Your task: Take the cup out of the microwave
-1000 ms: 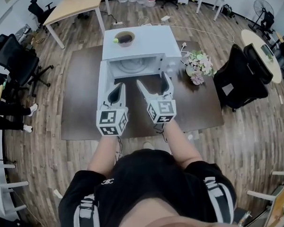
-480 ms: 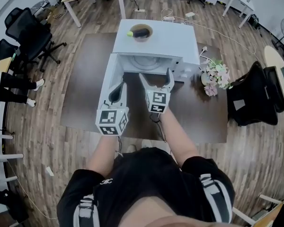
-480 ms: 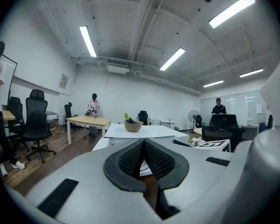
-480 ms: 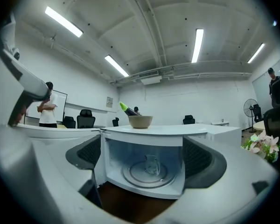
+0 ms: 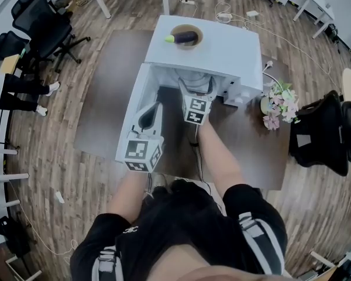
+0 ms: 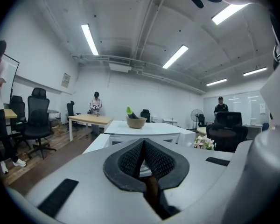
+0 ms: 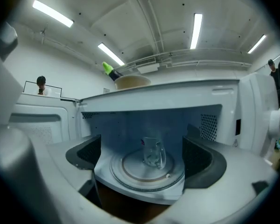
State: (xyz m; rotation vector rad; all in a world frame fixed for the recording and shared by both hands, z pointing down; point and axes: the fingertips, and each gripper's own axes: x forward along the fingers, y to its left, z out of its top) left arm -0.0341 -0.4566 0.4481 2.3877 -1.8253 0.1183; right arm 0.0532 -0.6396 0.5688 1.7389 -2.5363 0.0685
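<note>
A clear glass cup (image 7: 154, 153) with a handle stands upright on the turntable (image 7: 147, 171) inside the white microwave (image 5: 210, 51), whose door (image 5: 141, 101) hangs open to the left. My right gripper (image 5: 196, 86) (image 7: 141, 157) is level at the oven's mouth. Its jaws have just been opening and stand wide, with nothing between the pads (image 7: 199, 158). The cup is farther in, untouched. My left gripper (image 5: 154, 109) (image 6: 143, 146) hangs beside the open door, jaws shut and empty. The head view does not show the cup.
A bowl (image 5: 186, 38) (image 6: 136, 122) holding an eggplant sits on the microwave's roof. A vase of flowers (image 5: 278, 107) stands on the brown table (image 5: 105, 104) to the right. Office chairs (image 5: 41, 22) and desks ring the table; people stand far off.
My right gripper has gone forward and down to the microwave's opening, its jaws spreading wider. The left gripper has dropped slightly beside the door. The head view has shifted closer to the microwave.
</note>
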